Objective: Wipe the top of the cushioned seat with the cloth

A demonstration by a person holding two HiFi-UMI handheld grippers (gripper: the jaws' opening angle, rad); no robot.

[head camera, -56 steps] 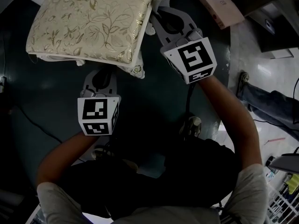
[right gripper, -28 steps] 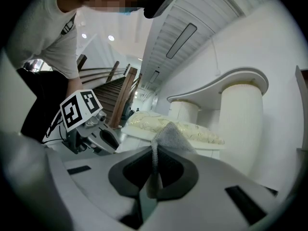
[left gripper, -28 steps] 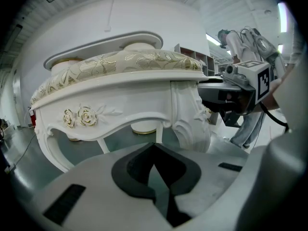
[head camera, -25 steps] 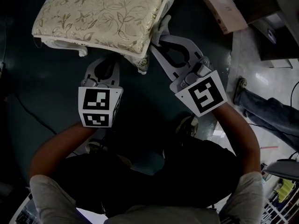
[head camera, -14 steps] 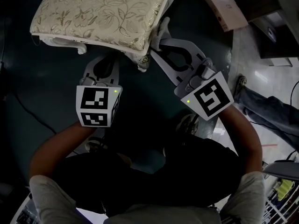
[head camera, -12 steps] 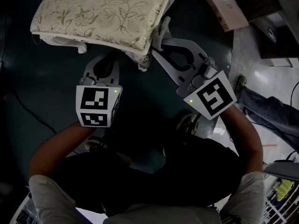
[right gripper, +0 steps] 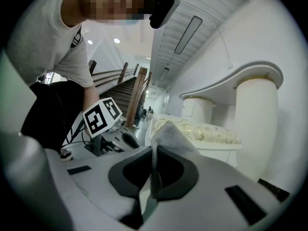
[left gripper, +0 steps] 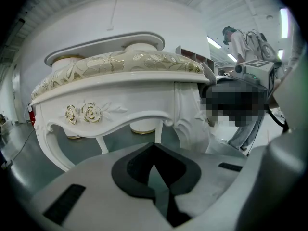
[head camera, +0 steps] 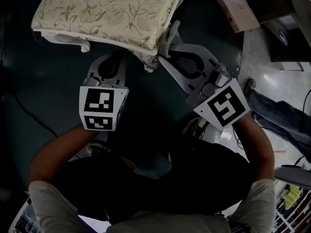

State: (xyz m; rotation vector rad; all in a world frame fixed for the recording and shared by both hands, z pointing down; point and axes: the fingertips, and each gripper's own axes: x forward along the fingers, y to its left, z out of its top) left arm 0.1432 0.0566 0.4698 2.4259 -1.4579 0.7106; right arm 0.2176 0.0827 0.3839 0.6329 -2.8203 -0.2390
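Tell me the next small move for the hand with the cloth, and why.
Probably lift the right gripper and bring the cloth over onto the cushion: the jaws pinch the cloth beside the cushion's corner, not on its top.

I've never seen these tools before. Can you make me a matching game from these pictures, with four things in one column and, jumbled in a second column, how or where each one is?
Things:
1. cushion
2. cloth
3. left tool
4. box

Descriptions:
A. brown, at the top right of the head view
B. pinched in the right tool
C. shut, with nothing in it
D. cream with a gold leaf pattern

Pairs: 1-D, 2-B, 3-C, 4-A
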